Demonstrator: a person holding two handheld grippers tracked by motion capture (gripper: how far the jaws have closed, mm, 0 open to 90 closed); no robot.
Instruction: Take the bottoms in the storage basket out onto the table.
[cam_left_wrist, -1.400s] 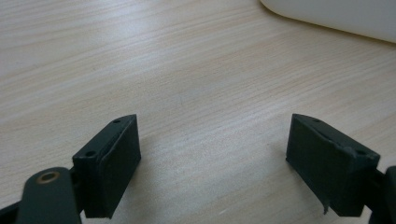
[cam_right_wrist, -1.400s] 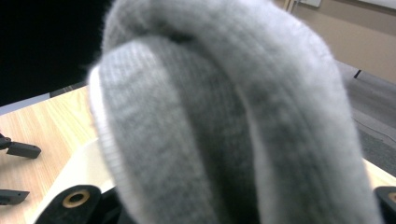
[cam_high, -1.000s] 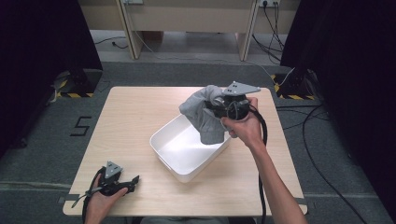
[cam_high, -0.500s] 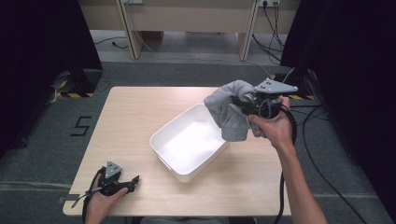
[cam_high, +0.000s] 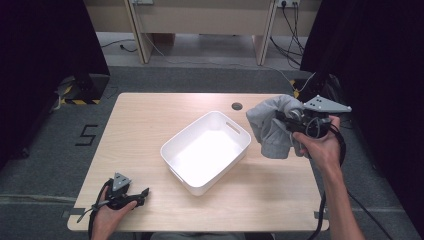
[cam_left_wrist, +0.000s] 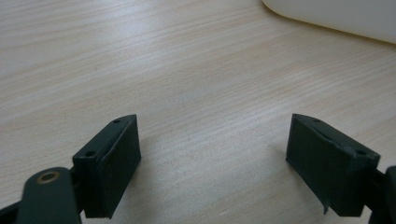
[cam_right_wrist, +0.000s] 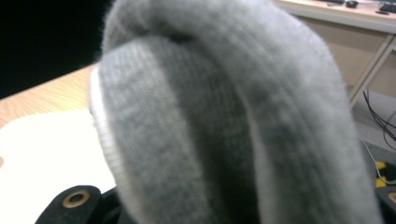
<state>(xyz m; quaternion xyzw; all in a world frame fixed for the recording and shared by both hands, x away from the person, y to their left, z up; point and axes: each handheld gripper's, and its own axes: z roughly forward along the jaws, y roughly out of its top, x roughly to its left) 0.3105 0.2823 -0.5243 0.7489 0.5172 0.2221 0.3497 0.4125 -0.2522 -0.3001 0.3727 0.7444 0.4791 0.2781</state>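
Hanging bunched and folded from the right gripper (cam_high: 286, 120), a soft grey knitted cloth (cam_high: 272, 127) is being held in the air over the right part of the worktop, beside the right end of the white rectangular plastic tub (cam_high: 206, 151) and clear of its rim. In the right gripper view the grey knit (cam_right_wrist: 224, 121) is draping thickly over the jaws, so they are closing on a fat fold of fabric rather than meeting. The tub is sitting at an angle near the middle of the pale wooden worktop (cam_high: 140, 125) and its inside is looking bare. The step in hand is reading as carrying the cloth away from the tub toward the right edge. The next move is calling for a free patch of worktop to lower the bundle onto, and for easing the jaws apart only once the fabric is resting, so that it is not dropping over the edge. Near the front left corner the left gripper (cam_high: 141, 192) is lying low on the wood in the person's hand, its jaws standing wide apart with nothing between them, as the left gripper view is showing
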